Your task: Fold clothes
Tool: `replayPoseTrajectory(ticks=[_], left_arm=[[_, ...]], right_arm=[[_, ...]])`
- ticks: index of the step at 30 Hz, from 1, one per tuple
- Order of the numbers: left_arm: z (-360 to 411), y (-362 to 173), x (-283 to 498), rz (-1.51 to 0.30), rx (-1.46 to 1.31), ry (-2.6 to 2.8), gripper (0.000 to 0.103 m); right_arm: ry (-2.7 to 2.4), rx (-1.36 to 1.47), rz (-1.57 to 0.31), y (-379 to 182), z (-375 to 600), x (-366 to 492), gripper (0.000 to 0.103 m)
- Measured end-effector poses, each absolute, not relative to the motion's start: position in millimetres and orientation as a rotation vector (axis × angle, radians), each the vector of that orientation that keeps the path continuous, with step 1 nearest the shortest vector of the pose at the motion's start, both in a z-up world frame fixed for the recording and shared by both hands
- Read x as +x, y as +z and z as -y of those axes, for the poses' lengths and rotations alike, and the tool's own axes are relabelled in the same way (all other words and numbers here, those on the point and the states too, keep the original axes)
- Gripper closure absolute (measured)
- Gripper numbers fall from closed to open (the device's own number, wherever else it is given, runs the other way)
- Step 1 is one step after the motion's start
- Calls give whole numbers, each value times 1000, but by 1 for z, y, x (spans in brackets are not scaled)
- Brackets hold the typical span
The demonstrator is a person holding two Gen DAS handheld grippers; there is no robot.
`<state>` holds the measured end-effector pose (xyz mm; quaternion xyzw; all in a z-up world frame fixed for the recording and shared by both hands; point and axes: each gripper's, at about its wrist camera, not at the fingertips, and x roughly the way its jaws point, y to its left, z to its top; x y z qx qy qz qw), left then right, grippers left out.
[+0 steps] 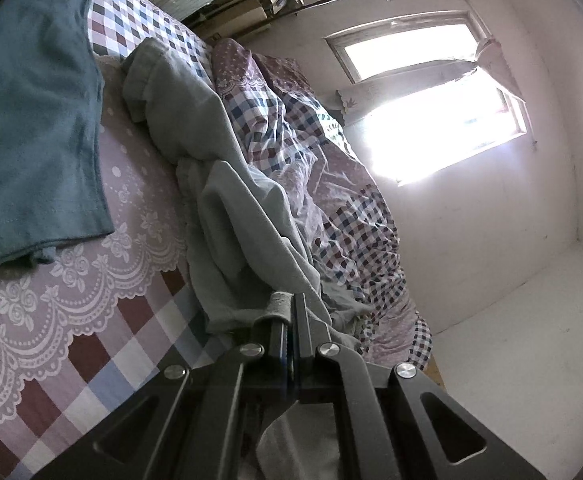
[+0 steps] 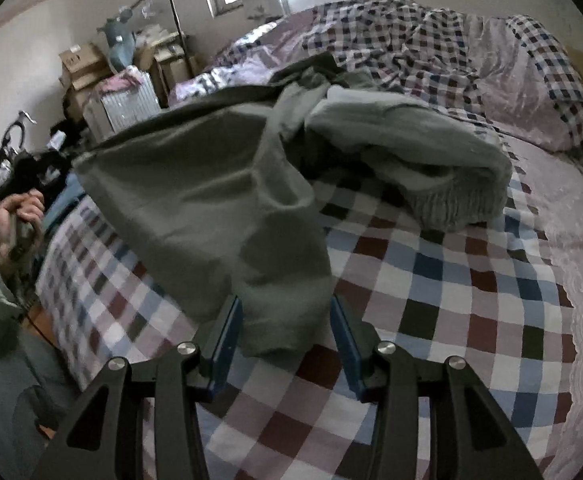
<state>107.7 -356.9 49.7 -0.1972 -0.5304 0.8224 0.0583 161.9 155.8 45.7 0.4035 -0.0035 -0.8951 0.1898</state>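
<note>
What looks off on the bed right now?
The grey-green garment isn't flat: it's bunched and twisted on the checked bedsheet, one end pinched in the left gripper. The quilt behind is rumpled. Nothing damaged.

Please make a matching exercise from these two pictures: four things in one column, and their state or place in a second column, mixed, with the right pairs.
Things
1. left hand-held gripper
2. right hand-held gripper
3. teal garment
4. checked bedsheet

States or places
A. lies flat beside the grey-green one
B. jaws apart, either side of a cloth edge
C. spread under the grey-green garment
D. shut on grey-green cloth

Pairs: 1-D, 2-B, 3-A, 4-C
</note>
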Motion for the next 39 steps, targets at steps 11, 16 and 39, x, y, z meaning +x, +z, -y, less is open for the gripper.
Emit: replayPoseTrajectory(ticks=[11, 16, 39], left_arm=[[358, 50, 109, 1617, -600, 2480, 103], [354, 54, 118, 1602, -596, 2460, 103], [327, 98, 188, 1506, -799, 2487, 103]], right_arm=[[-2599, 1059, 1, 63, -159, 172, 102], [-2727, 895, 129, 100, -183, 196, 103], [-2905, 908, 457, 171, -235, 253, 98]])
